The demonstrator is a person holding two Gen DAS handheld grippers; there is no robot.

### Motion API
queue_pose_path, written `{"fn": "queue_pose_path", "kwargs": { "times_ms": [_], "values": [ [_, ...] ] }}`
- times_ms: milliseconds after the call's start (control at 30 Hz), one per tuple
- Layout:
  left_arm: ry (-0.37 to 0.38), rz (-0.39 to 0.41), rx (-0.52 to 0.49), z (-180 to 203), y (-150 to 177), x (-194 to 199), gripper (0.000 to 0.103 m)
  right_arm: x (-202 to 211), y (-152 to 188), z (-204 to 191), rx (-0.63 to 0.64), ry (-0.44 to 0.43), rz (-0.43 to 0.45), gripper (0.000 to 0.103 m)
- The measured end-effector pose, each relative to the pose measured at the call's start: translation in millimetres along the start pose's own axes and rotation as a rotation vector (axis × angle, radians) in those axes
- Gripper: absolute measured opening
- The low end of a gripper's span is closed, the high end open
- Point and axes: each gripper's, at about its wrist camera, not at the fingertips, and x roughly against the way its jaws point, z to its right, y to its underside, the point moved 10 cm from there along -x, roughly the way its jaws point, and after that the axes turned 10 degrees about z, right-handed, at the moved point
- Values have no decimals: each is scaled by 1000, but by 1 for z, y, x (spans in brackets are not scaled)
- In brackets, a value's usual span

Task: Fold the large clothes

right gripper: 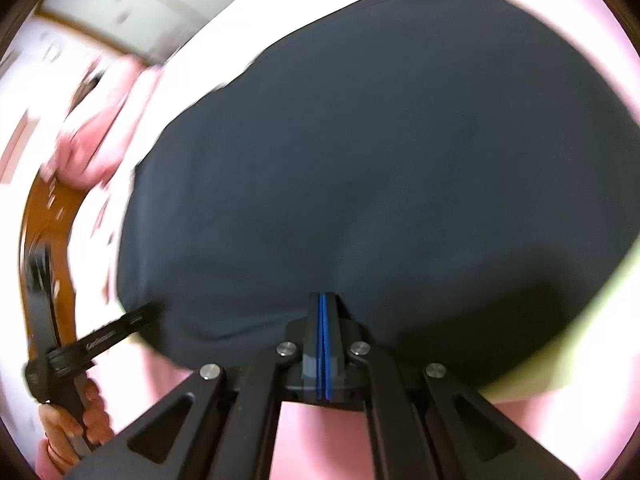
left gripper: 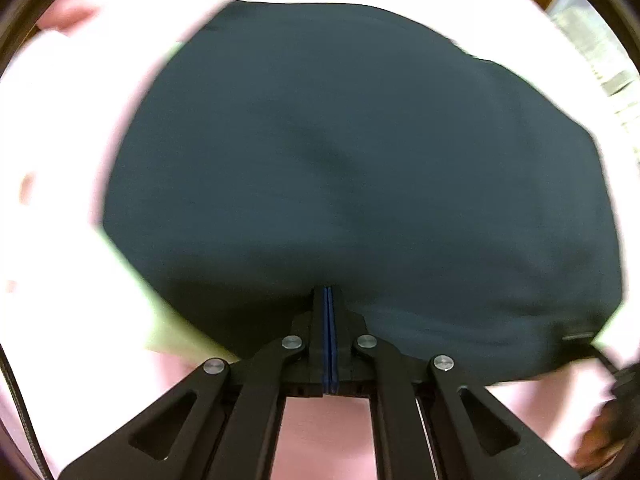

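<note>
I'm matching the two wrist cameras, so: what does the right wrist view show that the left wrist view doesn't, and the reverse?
Only the right wrist view shows a hand gripping the other tool's black handle, that tool's arm reaching to the cloth edge, and a curved brown wooden rail. Only the left wrist view shows the small label on the dark garment's hem. Both share the garment spread on the pale pink surface, a yellow-green patch beside it, and a shut claw at its near edge: left claw, right claw.

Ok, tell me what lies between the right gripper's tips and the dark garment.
Nothing. In the right wrist view the right gripper is shut, its tips right at the near edge of the dark garment; whether cloth is pinched cannot be told.
</note>
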Motion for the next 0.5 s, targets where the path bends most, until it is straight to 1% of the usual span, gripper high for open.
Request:
{"fn": "queue_pose_path", "kwargs": {
  "times_ms": [33,67,100,133,167,200,233,267,300,333,367,400,433,467,500],
  "values": [
    [-105,18,-3,-31,-1,-2,1,12,-9,26,-30,54,43,0],
    [-167,21,4,-53,-1,-5,1,25,-19,55,-48,154,93,0],
    [-206,16,21,-73,1,-8,1,37,-26,77,-57,239,129,0],
    [-228,5,60,-96,4,-12,2,48,-32,96,-91,273,155,0],
    [-265,-8,76,-110,7,-14,2,53,-35,103,-129,266,163,0],
    [-328,-30,78,-128,12,-15,2,57,-37,106,-150,267,168,0],
    [-366,-55,83,-141,18,-16,3,60,-39,105,-150,277,175,0],
    [-373,-69,106,-149,22,-16,3,63,-40,102,-133,291,183,0],
    [-354,-70,146,-154,26,-14,3,66,-42,93,-99,299,202,0],
    [-319,-53,188,-156,28,-9,3,68,-43,85,-79,284,217,0],
    [-295,-32,214,-156,29,-1,3,70,-45,69,-59,236,239,0],
    [-270,0,224,-153,29,10,3,71,-43,50,-55,167,252,0],
    [-238,42,226,-147,26,22,3,68,-38,35,-65,101,241,0],
    [-210,68,227,-141,26,31,3,63,-31,21,-80,42,219,0],
    [-150,95,229,-130,23,42,4,56,-24,6,-99,-18,187,0]
  ]
}}
